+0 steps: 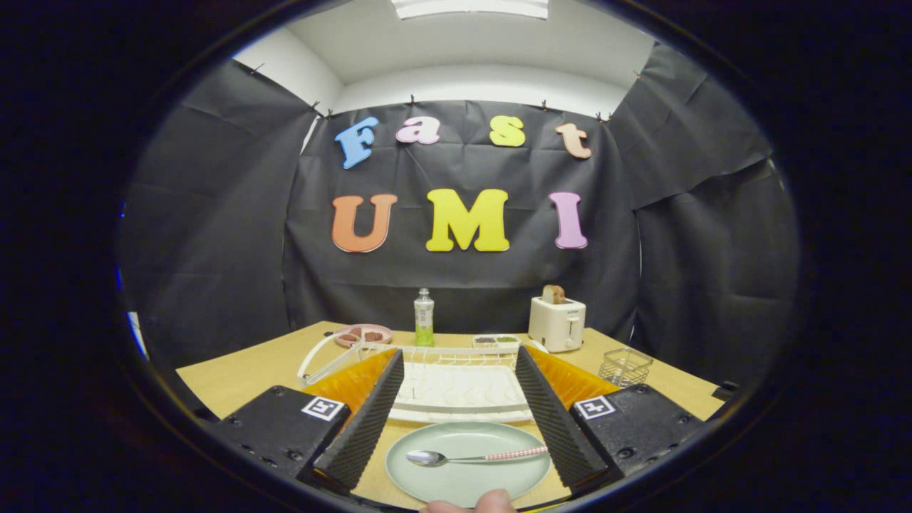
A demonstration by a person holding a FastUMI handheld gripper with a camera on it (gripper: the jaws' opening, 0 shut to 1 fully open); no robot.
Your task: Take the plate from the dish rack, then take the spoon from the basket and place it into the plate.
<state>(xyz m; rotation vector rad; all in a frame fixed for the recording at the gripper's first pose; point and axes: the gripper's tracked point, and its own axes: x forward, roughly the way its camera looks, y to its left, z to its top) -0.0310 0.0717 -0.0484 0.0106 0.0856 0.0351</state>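
**Operator:** Currently, gripper view: what is the status of the gripper (459, 420) and the spoon (476, 457)?

**Technician:** Fingers stand wide apart, holding nothing. The spoon lies across the pale green plate (467, 488) between them, bowl toward the left finger, patterned handle reaching the right finger.

**Operator:** Handling properties?

**Technician:** Judged light, rigid, slippery at the metal bowl. Grip the handle mid-length. The plate looks rigid and breakable; grip its rim.

**Operator:** Surroundings?

**Technician:** A white dish rack (462, 388) sits just beyond the plate. Farther off: wire basket (625, 367), toaster (557, 323), green bottle (424, 318), pink dish (363, 334). A fingertip (495, 501) shows at the plate's near edge. Nothing obstructs the plate.
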